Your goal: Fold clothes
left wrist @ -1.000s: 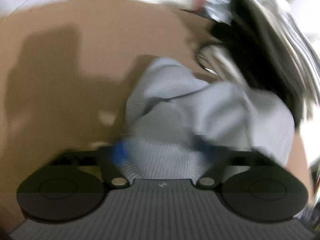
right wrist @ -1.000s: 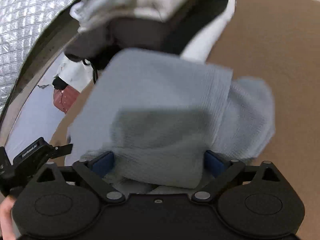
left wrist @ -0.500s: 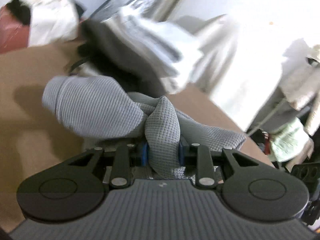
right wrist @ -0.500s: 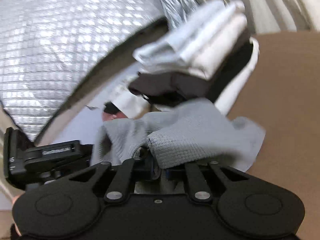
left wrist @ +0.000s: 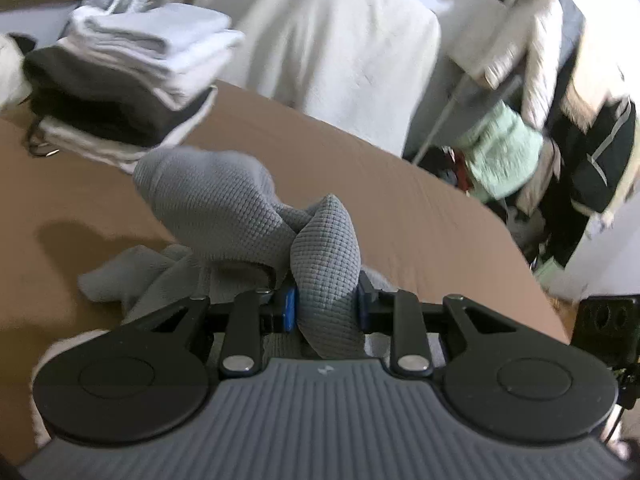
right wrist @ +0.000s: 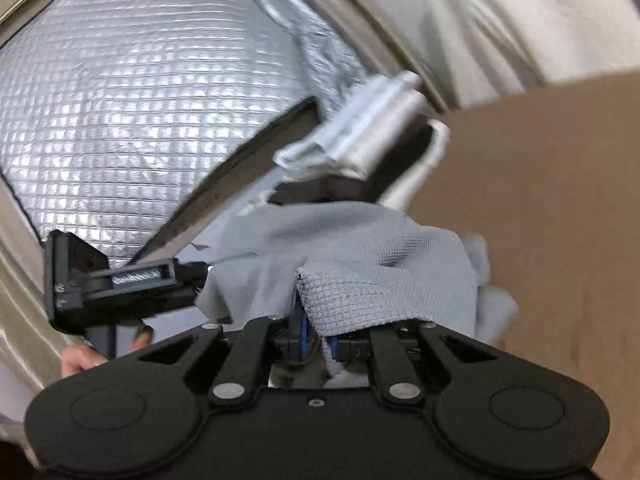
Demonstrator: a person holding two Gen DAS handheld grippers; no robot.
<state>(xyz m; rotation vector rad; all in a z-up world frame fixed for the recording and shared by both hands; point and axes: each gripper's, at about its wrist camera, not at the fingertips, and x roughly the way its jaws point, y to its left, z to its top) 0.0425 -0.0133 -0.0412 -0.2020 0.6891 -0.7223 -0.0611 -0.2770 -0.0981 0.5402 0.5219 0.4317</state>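
We have the grey waffle-knit garment (left wrist: 224, 204) up off the brown bed cover (left wrist: 400, 200), pinched at two spots; our left gripper (left wrist: 326, 304) has its blue pads squeezed on a thick twisted bunch of the knit, and our right gripper (right wrist: 318, 338) is clamped on a folded edge of the same cloth (right wrist: 360, 280); part of it trails on the cover below, on the left of the left wrist view. Behind it sits the stack of folded clothes (left wrist: 132, 64), white pieces over dark ones, so a good share of the job looks done; this grey piece is bunched, not flat, so we judge its folding barely begun; it likely needs spreading, folding and stacking. More clothing (left wrist: 560, 92) hangs and heaps by the wall; whether that waits its turn we cannot tell.
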